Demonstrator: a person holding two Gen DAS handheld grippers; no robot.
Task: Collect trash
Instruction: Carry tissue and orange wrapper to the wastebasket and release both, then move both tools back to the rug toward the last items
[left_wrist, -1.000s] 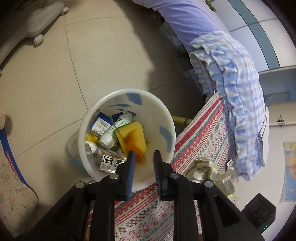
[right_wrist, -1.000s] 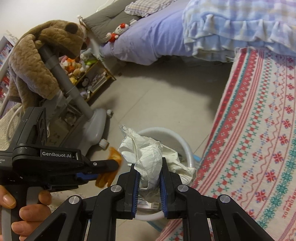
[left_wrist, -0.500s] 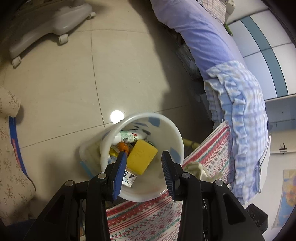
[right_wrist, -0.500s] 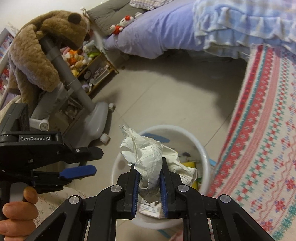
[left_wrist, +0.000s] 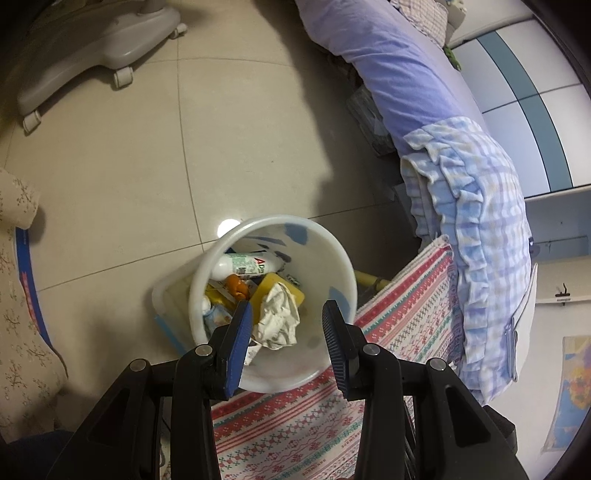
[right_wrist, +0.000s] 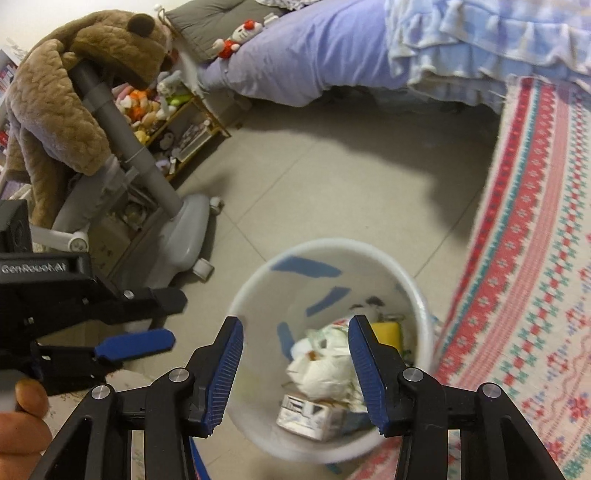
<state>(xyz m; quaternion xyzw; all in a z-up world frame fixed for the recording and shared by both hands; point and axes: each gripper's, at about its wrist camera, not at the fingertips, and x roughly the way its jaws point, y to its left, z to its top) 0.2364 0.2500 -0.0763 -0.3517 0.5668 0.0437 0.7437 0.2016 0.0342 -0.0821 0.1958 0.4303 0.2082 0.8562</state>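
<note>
Lying loose in the white bin (right_wrist: 421, 295), the crumpled paper wad (right_wrist: 325, 365) sits below and beyond the right gripper (right_wrist: 295, 373), seen through the gap between its blue pads, touching neither. Right jaws are opening, nothing pressed between them. From the left wrist view the same paper wad (left_wrist: 279, 317) rests on top of the heap inside the bin (left_wrist: 343, 266), just past the left gripper (left_wrist: 286, 332), close to its left pad but not gripped. Left jaws stand moderately apart and empty.

Hard to read: the right wrist view is motion-blurred over the bin, so the wad's edges smear and the print on the carton (right_wrist: 310, 413) beneath it is illegible. The near rim of the bin is hidden behind both sets of fingers. The left gripper (right_wrist: 136, 343) enters the right view from the left edge, its body cut off; part of a hand (right_wrist: 22, 424) shows at the lower left corner.

Bin contents, left view: a white bottle (left_wrist: 243, 266) with green label lying on its side toward the far wall, a yellow sponge (left_wrist: 288, 291) partly under the wad, a small orange piece (left_wrist: 236, 286), and other packaging too cluttered to name. Blue patches mark the bin's inner wall.

Bin stands on tiled floor (left_wrist: 129, 184) at the edge of a patterned red-and-green rug (left_wrist: 295, 424).
</note>
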